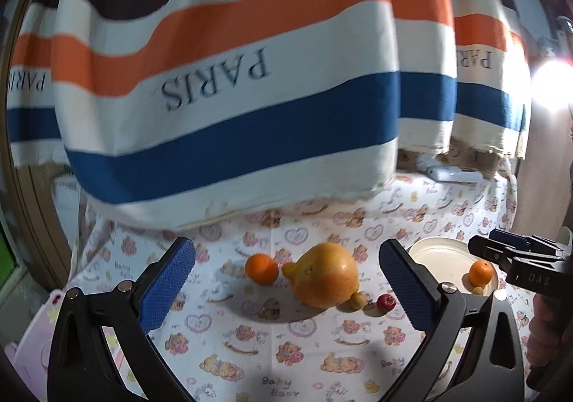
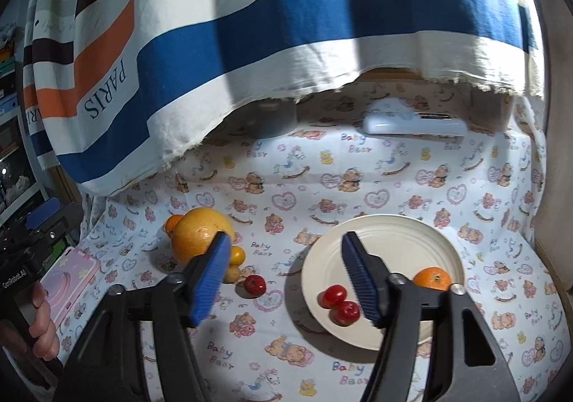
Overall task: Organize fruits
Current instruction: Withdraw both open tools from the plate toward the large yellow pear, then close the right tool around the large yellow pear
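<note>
A large yellow-orange grapefruit lies on the bear-print cloth, with an orange to its left, a small yellow fruit and a small red fruit to its right. My left gripper is open, above and short of them. The white plate holds an orange and two red fruits. My right gripper is open and empty, hovering by the plate's left rim. In the right wrist view the grapefruit, two small yellow fruits and a red fruit lie left.
A striped "PARIS" cloth hangs over the back of the table. A white device lies at the back under it. A pink phone case lies at the left edge. The plate also shows in the left wrist view.
</note>
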The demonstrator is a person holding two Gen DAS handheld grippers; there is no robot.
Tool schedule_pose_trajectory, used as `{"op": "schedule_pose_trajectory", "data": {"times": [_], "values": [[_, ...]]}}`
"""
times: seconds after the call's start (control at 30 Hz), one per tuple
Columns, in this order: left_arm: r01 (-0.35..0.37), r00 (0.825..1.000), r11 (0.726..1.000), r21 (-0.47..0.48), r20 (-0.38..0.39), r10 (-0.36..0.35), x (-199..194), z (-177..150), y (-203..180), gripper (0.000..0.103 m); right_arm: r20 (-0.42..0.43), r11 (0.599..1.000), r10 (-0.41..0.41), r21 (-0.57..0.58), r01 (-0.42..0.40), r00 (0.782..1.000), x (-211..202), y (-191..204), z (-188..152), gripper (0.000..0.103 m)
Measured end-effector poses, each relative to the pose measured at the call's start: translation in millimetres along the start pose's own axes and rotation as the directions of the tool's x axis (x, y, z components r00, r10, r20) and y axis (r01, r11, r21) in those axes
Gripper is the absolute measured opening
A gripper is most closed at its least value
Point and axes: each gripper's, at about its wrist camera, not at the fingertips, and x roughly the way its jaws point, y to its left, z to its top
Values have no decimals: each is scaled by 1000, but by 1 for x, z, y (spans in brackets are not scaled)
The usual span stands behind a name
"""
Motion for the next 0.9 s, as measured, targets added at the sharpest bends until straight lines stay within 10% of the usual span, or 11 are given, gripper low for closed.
{"op": "schedule_pose_trajectory", "data": {"times": [0.47, 0.9], "values": [[52, 978, 986, -160, -194, -83, 44, -14, 48, 102, -247, 935, 102, -306, -177, 964, 94, 84, -7, 85], [-96, 971, 976, -193, -236, 49, 56, -20, 78, 102, -319, 808, 1, -559, -189, 948, 154, 136, -21, 85]]}}
